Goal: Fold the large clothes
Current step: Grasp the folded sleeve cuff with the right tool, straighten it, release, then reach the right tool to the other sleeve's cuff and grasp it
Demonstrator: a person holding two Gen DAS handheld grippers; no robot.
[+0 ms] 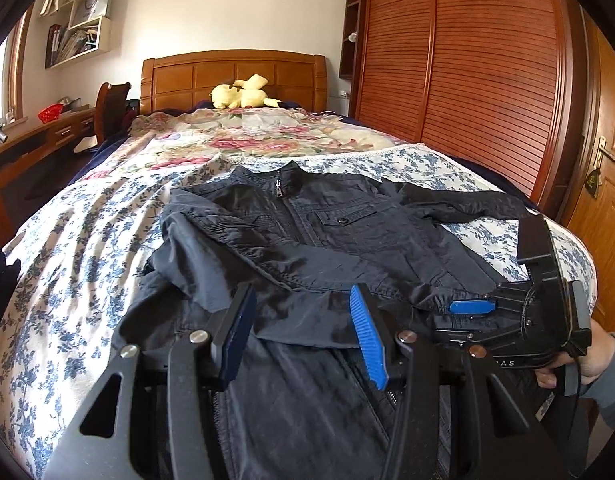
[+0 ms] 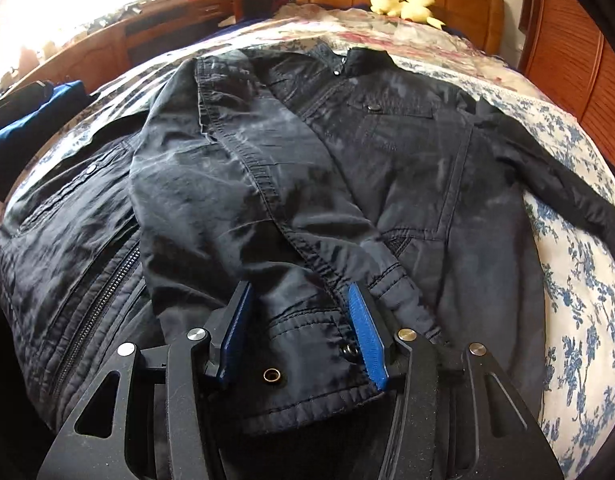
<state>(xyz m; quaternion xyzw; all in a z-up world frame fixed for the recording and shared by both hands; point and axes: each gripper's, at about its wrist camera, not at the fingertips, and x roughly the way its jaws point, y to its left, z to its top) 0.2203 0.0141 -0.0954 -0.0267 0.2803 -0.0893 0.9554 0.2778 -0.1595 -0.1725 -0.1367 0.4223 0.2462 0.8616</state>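
Dark jacket (image 1: 307,240) on floral bedspread (image 1: 87,240)

A yellow plush toy (image 1: 243,94) sits against the wooden headboard (image 1: 233,78) (a louvred wardrobe (image 1: 463,68) stands alongside).

item: dark navy jacket (image 2: 387,152) | state: zipped, front up, collar toward 12 o'clock | pose: one sleeve (image 2: 235,200) folded across the chest, cuff at 6 o'clock; other sleeve (image 2: 579,184) stretched toward 3 o'clock | place: flat on the bed (image 2: 579,280)
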